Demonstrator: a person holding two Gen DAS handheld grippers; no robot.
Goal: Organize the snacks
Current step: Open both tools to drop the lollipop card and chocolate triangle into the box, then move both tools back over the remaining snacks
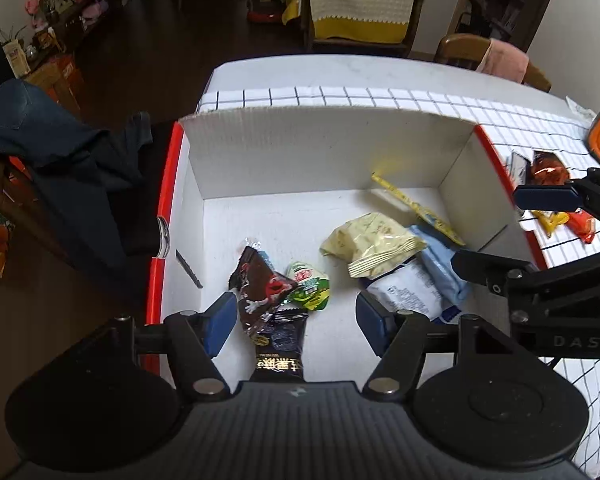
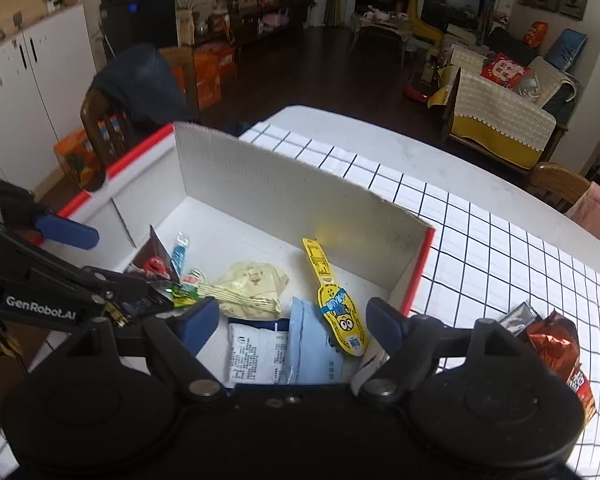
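Brown candy packet [image 1: 260, 280] lying in white box [image 1: 300, 152] on checked desk [image 1: 420, 100], just beside left gripper [image 1: 296, 320] fingers, spread, untouched. Yellow packet [image 2: 336, 304] between right gripper [image 2: 296, 320] fingers, likewise spread, pinching nothing. Only right view showing red bag [image 2: 556, 340] outside box.

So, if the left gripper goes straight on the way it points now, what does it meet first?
Probably the dark brown candy packet lying between the open left gripper fingers on the white cardboard box floor; depth is unclear.
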